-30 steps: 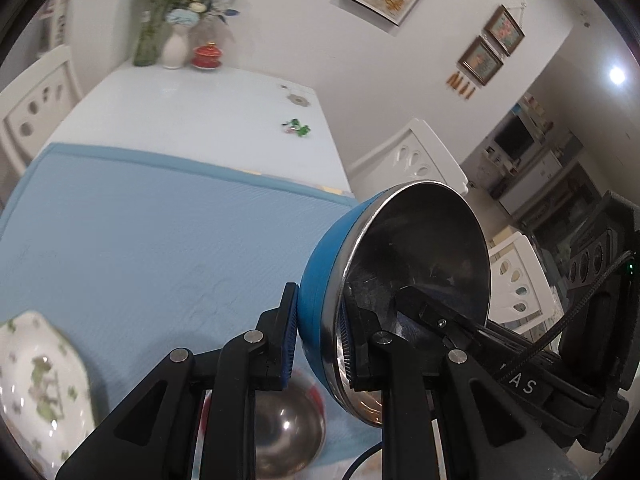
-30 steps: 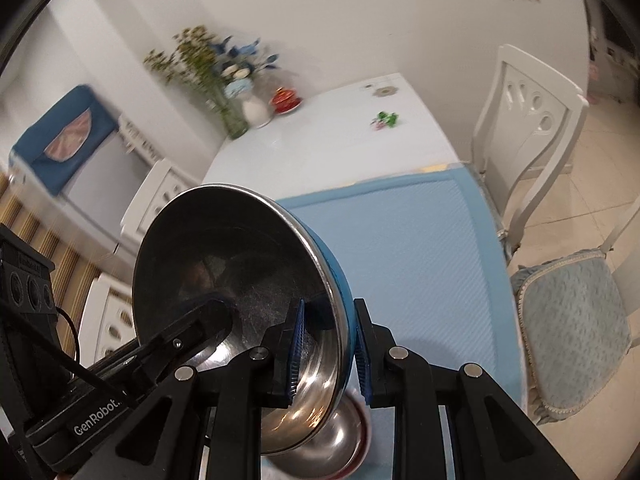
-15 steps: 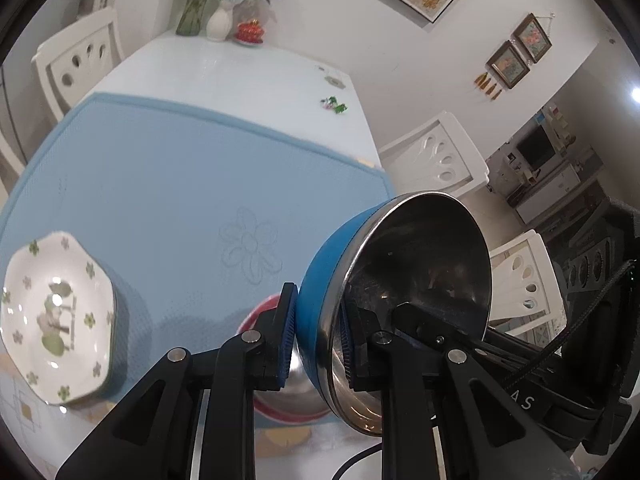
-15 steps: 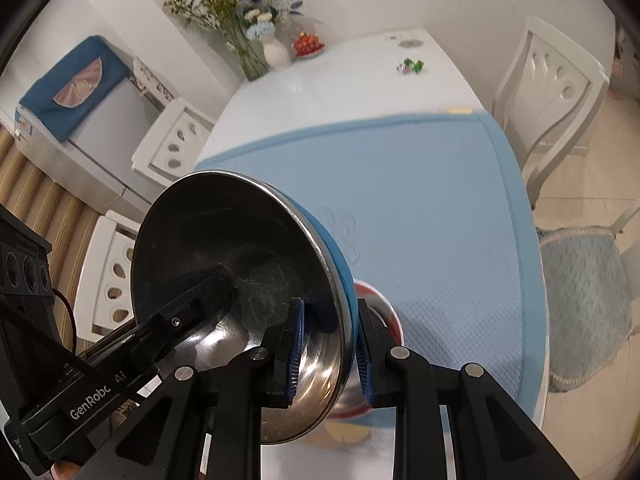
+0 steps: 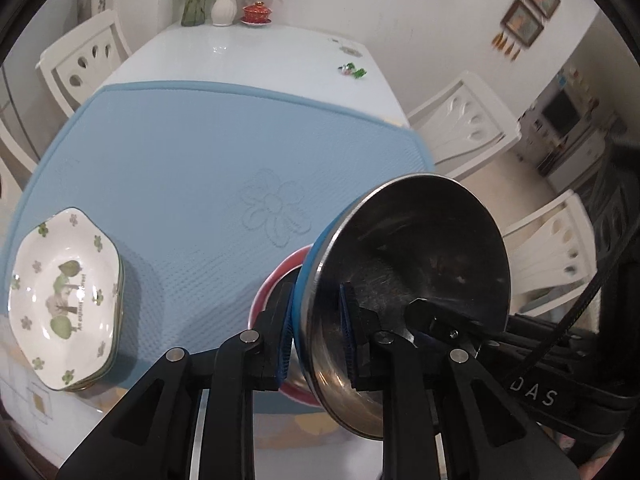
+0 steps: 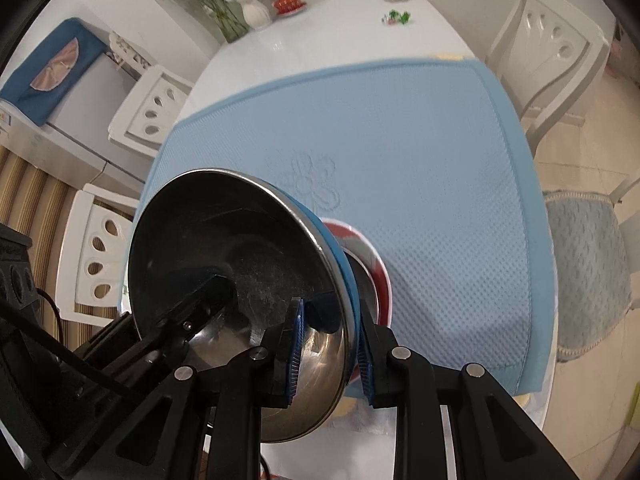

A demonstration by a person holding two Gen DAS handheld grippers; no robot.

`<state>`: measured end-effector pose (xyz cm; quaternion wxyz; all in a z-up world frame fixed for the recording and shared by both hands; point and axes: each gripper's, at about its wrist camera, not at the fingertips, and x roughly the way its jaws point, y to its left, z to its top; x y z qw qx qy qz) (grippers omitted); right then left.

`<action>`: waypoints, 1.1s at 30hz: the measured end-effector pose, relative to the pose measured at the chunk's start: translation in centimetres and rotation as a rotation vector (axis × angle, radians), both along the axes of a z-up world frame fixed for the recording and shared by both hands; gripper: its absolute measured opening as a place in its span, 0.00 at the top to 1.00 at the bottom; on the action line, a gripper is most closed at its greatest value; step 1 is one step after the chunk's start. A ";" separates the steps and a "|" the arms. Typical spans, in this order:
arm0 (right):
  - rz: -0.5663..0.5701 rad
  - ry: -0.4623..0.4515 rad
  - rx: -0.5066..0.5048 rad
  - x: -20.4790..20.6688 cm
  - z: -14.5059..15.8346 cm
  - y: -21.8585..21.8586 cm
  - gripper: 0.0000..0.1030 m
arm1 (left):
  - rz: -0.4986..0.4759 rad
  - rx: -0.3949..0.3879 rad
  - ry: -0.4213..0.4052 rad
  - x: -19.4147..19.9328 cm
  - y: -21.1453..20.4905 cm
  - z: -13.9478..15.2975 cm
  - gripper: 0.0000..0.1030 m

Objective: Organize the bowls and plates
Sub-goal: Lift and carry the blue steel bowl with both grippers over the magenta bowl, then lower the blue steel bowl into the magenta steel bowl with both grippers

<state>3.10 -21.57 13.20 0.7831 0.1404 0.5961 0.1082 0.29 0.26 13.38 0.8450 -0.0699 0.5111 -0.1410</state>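
A blue bowl with a steel inside [image 5: 412,264] is held tilted by both grippers. My left gripper [image 5: 316,328] is shut on one side of its rim and my right gripper [image 6: 328,344] is shut on the opposite side [image 6: 240,248]. The bowl hangs above a red bowl with a steel inside [image 5: 276,280] that sits near the front of the blue mat [image 5: 200,168]; it also shows in the right wrist view [image 6: 372,264]. A stack of white plates with green flowers [image 5: 64,304] sits at the mat's front left.
The white table [image 5: 248,56] carries a vase of flowers [image 5: 222,0], a red lidded cup [image 5: 256,12] and a small green object [image 5: 354,70] at its far end. White chairs [image 5: 468,120] stand around the table. A cushioned chair [image 6: 584,272] is at the right.
Both grippers have lifted and tilted down with the blue bowl, so more of the table shows. The red bowl and the plate stack have come further into view beneath.
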 end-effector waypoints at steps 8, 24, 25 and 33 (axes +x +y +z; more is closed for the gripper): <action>0.007 0.055 -0.011 0.0 -2.0 -0.3 0.76 | 0.001 -0.009 0.049 0.2 0.2 -2.1 0.82; 0.014 0.109 -0.018 -0.1 -4.3 -0.3 0.76 | -0.004 0.048 0.060 -0.1 0.0 -4.1 0.82; 0.017 0.115 -0.026 -0.1 -4.5 -0.3 0.76 | -0.005 0.053 0.066 -0.1 0.0 -4.2 0.81; 0.020 0.116 -0.027 -0.2 -4.7 -0.3 0.76 | -0.014 0.083 0.064 -0.2 -0.1 -4.6 0.78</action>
